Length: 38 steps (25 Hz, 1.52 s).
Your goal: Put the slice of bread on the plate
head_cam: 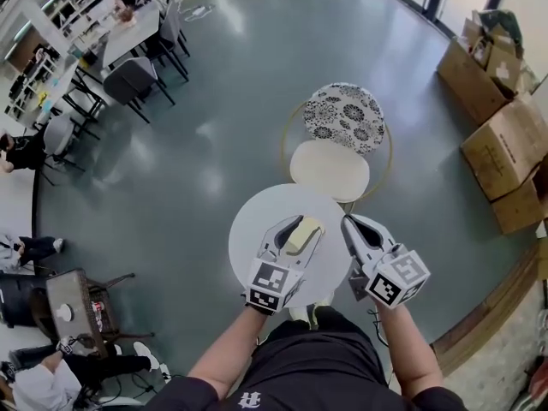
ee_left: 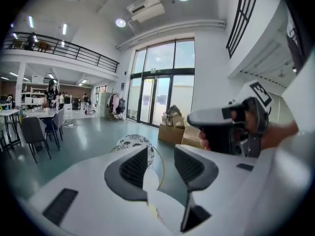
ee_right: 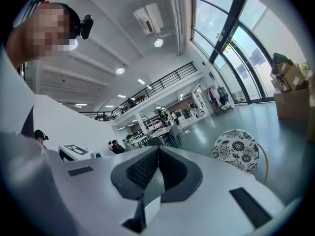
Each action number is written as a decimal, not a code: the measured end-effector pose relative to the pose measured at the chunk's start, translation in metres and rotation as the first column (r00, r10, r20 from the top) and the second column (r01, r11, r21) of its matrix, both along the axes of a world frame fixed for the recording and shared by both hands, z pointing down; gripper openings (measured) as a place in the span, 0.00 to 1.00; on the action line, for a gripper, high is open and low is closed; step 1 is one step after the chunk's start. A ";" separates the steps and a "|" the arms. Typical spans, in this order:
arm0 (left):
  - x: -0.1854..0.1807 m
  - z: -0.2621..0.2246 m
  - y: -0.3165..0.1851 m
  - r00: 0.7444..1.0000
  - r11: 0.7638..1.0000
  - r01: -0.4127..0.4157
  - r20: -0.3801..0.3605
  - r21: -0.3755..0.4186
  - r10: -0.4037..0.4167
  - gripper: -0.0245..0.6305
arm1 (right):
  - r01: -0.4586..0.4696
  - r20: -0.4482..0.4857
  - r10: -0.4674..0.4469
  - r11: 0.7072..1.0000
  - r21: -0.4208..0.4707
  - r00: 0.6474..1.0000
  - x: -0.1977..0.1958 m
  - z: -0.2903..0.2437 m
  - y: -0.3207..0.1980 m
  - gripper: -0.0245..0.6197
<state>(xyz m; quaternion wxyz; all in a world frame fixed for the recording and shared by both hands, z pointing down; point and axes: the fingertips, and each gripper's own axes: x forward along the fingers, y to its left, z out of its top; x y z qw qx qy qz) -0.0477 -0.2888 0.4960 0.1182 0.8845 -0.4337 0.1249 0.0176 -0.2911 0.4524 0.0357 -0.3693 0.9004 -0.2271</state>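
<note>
A pale yellow slice of bread (head_cam: 302, 237) lies on a round white surface (head_cam: 253, 229) just in front of me; I cannot tell whether that surface is a plate or a small table top. My left gripper (head_cam: 306, 223) hangs above it, and the bread shows through the gap between its jaws. In the left gripper view the left gripper (ee_left: 161, 154) is open with nothing between the pads. Beside it to the right, my right gripper (head_cam: 348, 221) is off the white surface. In the right gripper view the right gripper (ee_right: 158, 149) is shut and holds nothing.
A chair with a black-and-white patterned back (head_cam: 344, 116) and cream seat (head_cam: 330, 169) stands just beyond the white surface. Cardboard boxes (head_cam: 501, 135) are stacked at the right. Tables and chairs (head_cam: 128, 54) fill the far left, and a seated person (head_cam: 51, 375) is at lower left.
</note>
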 end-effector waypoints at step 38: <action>-0.014 -0.143 -0.001 0.987 0.975 0.053 -0.159 0.217 -0.018 0.05 | 0.098 -0.086 -0.082 0.973 0.208 0.993 -0.050 -0.103 0.008 0.05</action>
